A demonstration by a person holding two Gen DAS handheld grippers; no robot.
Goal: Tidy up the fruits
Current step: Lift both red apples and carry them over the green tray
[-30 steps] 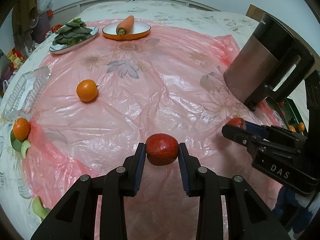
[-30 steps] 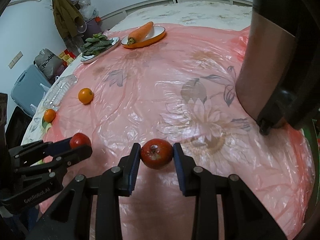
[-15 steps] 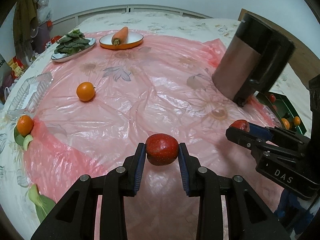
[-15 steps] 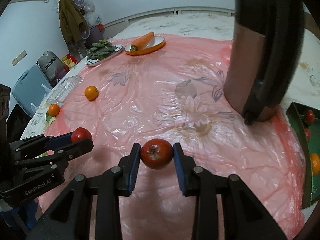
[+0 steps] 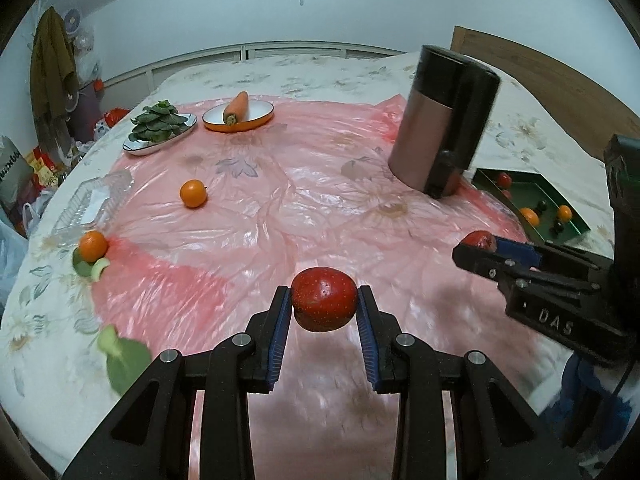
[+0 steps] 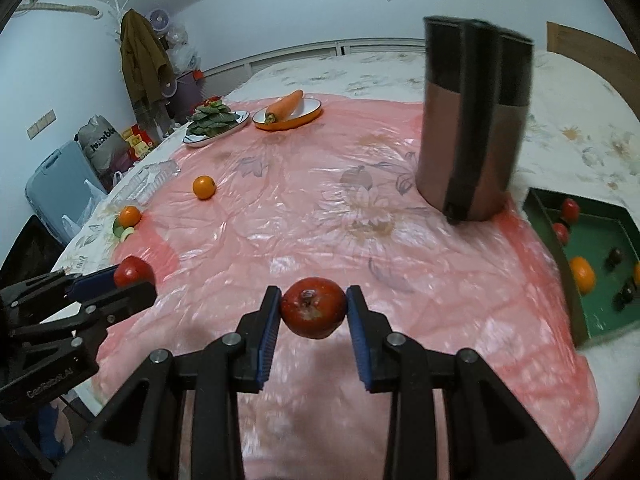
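My left gripper (image 5: 324,295) is shut on a red apple (image 5: 324,309), held above the pink sheet near the table's front edge. In the right wrist view my right gripper (image 6: 313,299) is shut on a second red apple (image 6: 313,312), stem end toward the camera. Each gripper also shows in the other's view: the right gripper (image 5: 477,245) at the right, the left gripper (image 6: 129,278) at the left, both with red fruit. A green tray (image 6: 600,300) at the right holds several small fruits. Two oranges (image 5: 193,194) (image 5: 93,245) lie on the left.
A tall copper-and-black jug (image 5: 440,120) stands beside the green tray (image 5: 532,184). At the back are a plate of greens (image 5: 160,130) and an orange dish with a carrot (image 5: 238,114). A clear plastic tray (image 5: 94,204) sits at the left edge.
Both grippers have drawn back and risen with their apples still held. The table now looks farther off, and the green tray has come fully into view.
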